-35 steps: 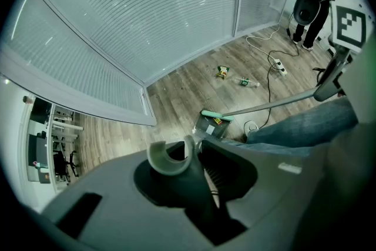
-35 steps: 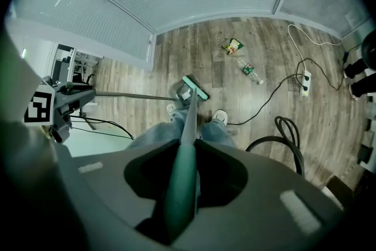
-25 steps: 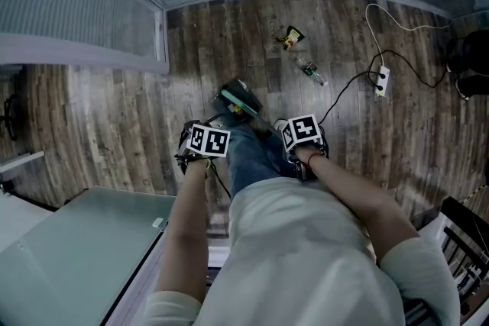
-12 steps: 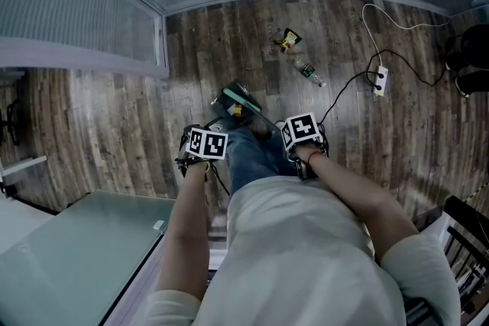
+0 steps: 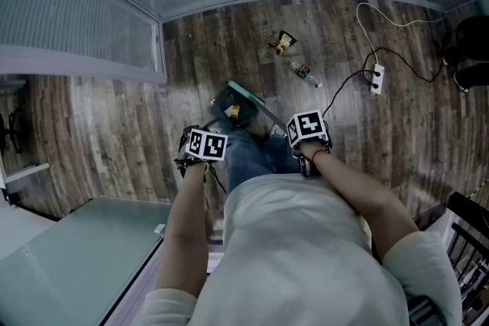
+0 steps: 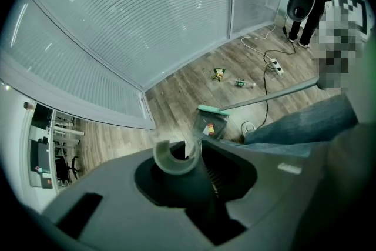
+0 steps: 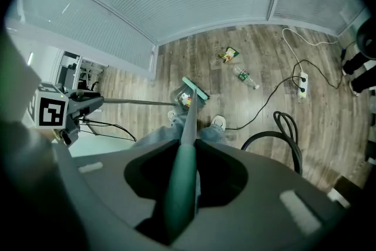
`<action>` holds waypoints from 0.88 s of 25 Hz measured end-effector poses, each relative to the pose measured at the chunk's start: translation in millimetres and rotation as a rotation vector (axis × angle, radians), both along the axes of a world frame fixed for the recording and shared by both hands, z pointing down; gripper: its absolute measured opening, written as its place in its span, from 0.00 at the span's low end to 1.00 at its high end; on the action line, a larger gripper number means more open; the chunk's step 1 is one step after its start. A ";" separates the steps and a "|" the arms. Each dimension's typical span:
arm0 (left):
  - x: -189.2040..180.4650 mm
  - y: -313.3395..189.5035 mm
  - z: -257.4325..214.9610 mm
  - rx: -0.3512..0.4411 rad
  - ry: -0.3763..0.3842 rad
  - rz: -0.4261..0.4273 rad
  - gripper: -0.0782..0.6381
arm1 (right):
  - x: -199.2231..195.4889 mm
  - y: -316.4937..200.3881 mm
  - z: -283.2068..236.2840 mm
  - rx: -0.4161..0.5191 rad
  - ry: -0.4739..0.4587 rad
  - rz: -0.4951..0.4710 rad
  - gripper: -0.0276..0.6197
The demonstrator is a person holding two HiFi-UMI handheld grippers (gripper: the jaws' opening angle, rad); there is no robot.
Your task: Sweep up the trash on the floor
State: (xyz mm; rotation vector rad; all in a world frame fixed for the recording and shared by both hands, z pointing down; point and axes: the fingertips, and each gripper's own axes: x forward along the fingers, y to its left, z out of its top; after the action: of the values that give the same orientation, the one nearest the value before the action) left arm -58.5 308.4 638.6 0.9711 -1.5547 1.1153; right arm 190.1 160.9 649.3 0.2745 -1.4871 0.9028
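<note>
Wood floor (image 5: 114, 126) has a snack wrapper (image 5: 285, 41) and a bottle (image 5: 304, 73) unswept ahead. One scrap (image 5: 234, 112) sits in the dustpan (image 5: 220, 100). The right tool (image 7: 182, 185) clamps the broom (image 5: 248, 95) handle and the left tool (image 6: 197, 167) clamps the dustpan handle. Roughly a third done.

The scraps (image 5: 233, 112) inside the dark plastic dustpan (image 5: 219, 101) are too small to name, and the yellow snack wrapper (image 5: 284, 43) carries print too small to read. The black slatted chair (image 5: 467, 229) runs off the right edge.
</note>
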 end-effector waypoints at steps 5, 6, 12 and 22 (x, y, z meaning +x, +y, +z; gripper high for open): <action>3.8 -12.8 -6.2 0.006 -0.014 0.028 0.24 | 15.5 -19.0 -2.3 0.017 -0.006 0.081 0.19; 4.0 -15.1 -7.4 0.010 -0.017 0.030 0.24 | 18.8 -22.5 -2.9 0.020 -0.006 0.097 0.19; 12.3 -31.3 -7.6 0.042 -0.015 0.026 0.24 | 39.5 -38.1 -2.6 0.035 -0.010 0.173 0.19; 37.0 -76.4 -2.5 0.105 0.033 -0.030 0.24 | 59.5 -59.8 -4.5 0.034 -0.022 0.273 0.19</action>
State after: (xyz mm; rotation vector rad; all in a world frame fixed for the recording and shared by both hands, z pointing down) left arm -21.6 232.0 636.1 1.0277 -1.6092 1.0008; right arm 249.6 101.0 644.8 0.5024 -1.5093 1.1005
